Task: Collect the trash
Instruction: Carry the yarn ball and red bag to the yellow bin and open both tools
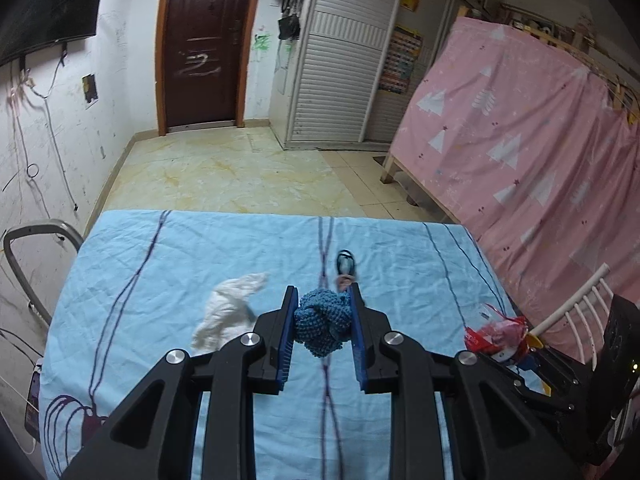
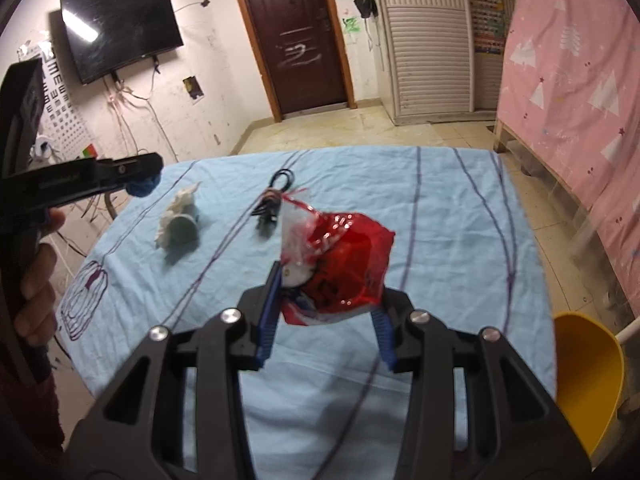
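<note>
Left claw [image 1: 323, 322] clamped on blue knitted ball [image 1: 322, 325], held above table [image 1: 168, 264]. Right claw [image 2: 326, 300] gripping red plastic wrapper [image 2: 340, 268], lifted off blue cloth near table's near right edge. Yellow bin [image 2: 586, 380] just off near right corner. White crumpled tissue [image 2: 180, 208] toward left edge. Black cable bundle [image 2: 272, 200] near far edge, mid-table.

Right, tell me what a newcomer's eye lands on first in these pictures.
First, the red plastic bag, crumpled and shiny, pinched in the right claw above the light blue sheet. Next, the blue knitted ball clamped in the left claw. Behind them, the pink tree-print curtain fills the right side, and a yellow bin sits at the table's right edge.
</note>
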A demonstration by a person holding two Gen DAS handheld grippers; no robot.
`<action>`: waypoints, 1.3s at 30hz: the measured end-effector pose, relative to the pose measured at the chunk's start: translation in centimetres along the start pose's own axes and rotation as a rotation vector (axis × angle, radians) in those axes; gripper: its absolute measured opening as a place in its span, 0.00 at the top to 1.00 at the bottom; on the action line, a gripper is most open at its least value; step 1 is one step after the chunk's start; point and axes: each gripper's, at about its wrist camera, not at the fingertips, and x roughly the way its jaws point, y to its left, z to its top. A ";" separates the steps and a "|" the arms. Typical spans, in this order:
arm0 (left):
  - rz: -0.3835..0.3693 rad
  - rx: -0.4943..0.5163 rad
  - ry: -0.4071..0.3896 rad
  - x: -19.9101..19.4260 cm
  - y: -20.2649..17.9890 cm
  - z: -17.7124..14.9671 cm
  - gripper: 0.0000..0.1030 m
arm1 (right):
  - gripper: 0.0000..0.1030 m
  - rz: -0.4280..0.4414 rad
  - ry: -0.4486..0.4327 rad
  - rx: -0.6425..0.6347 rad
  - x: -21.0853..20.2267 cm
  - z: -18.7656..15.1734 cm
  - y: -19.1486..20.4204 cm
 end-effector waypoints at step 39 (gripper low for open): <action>-0.189 0.453 0.134 4.0 -27.7 -6.2 0.85 | 0.62 -0.212 -0.179 0.381 -10.9 -6.8 -20.4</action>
